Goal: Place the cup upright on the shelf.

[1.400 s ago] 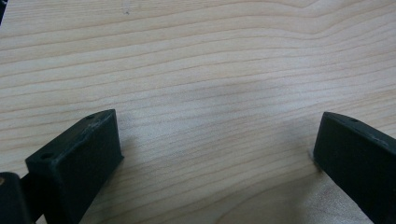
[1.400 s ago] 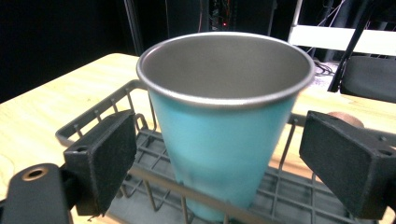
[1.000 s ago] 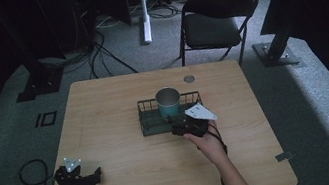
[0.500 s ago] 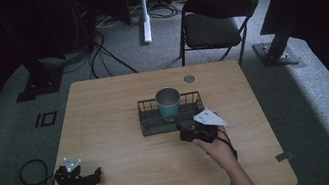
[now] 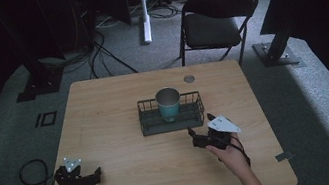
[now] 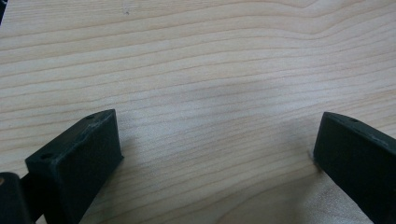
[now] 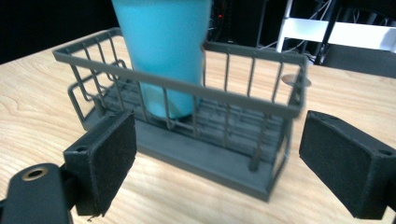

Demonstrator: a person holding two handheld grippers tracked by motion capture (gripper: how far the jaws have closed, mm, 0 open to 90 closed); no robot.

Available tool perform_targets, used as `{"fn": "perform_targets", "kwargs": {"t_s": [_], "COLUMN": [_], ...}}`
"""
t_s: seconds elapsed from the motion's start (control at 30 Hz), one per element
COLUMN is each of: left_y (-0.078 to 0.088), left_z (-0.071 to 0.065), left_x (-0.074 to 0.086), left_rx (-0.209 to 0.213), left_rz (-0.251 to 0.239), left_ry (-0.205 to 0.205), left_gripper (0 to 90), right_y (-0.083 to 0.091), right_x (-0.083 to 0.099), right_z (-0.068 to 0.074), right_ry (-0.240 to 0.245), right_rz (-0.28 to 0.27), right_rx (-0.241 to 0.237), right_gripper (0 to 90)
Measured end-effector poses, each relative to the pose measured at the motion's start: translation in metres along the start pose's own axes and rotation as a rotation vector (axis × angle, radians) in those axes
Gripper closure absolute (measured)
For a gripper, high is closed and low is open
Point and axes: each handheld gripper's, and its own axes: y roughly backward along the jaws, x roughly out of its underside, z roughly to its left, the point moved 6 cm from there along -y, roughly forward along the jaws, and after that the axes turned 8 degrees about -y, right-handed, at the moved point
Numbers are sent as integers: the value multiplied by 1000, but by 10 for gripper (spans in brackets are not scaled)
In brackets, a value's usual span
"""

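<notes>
Your right gripper (image 5: 200, 136) sits just in front of the wire basket (image 7: 275, 107) w/ fingers apart, teal cup (image 5: 168, 104) upright inside mid-table, left gripper (image 5: 88, 178) fingers apart too, so approach level & square.

Two hand-held grippers, both black. The left gripper (image 5: 78, 177) carries a small grey three-cornered plate dotted with pale marks on top; a dark cable trails from it off the table's edge. The right gripper (image 5: 206, 139) bears a larger pale grey three-cornered plate, with a black cable running back along the forearm. Seen close, each gripper's two jaws are thick rectangular black blocks with matte faces and a small round screw hole near the outer corner. The forearms are bare, without sleeves.
</notes>
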Motion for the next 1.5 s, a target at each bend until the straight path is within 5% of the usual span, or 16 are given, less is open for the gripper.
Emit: {"fn": "perform_targets", "kwargs": {"t_s": [0.4, 0.97, 1.5], "left_y": [0, 0, 0], "left_z": [0, 0, 0], "left_x": [0, 0, 0], "left_rx": [0, 0, 0], "left_rz": [0, 0, 0], "left_ry": [0, 0, 0], "left_gripper": [14, 14, 14], "right_y": [17, 44, 73], "right_x": [26, 46, 66], "right_z": [-26, -59, -93], "right_ry": [-48, -28, -52], "right_rz": [45, 107, 233], "right_rx": [45, 101, 124], "right_gripper": [108, 108, 108]}}
